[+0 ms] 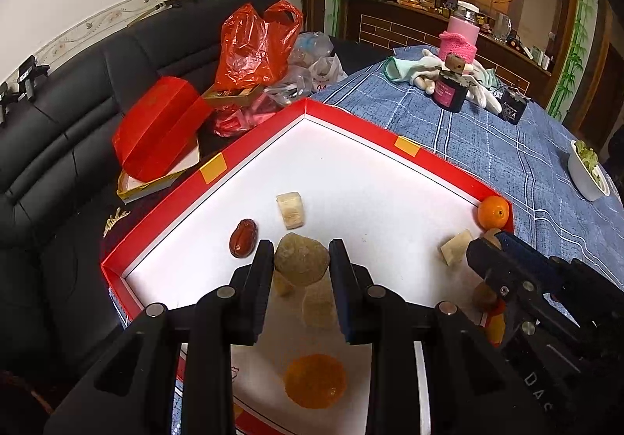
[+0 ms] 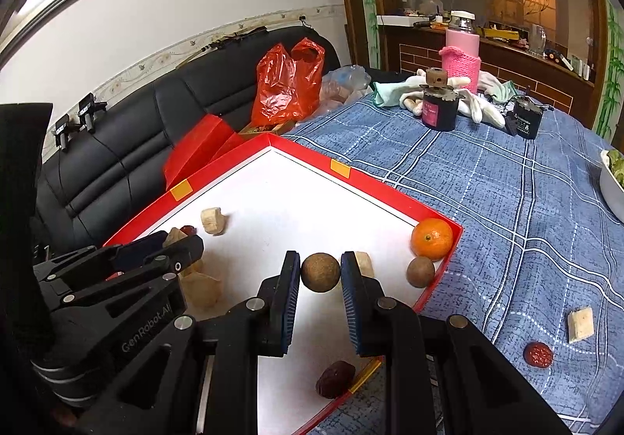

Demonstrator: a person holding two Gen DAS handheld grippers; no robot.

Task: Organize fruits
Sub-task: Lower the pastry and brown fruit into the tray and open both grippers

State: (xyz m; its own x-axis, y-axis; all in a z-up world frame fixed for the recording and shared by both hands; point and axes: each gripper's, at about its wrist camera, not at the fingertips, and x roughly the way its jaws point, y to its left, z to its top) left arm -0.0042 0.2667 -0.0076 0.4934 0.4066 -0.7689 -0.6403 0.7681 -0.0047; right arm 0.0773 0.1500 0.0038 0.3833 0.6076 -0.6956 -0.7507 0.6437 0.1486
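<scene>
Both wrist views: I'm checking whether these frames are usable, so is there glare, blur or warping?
Left wrist view: the tray floor is bright, the near orange fruit is soft. Right wrist view: the brown ball is sharp, tablecloth lines bow, corners are dark.

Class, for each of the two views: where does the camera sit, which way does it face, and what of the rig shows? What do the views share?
Left wrist: sits behind the left gripper, facing the red tray; fingers flank a lumpy tan fruit.
Right wrist: sits behind the right gripper, fingers flanking a round brown fruit.
Shared: tray, tangerine, pink bottle; each shows the other gripper.
</scene>
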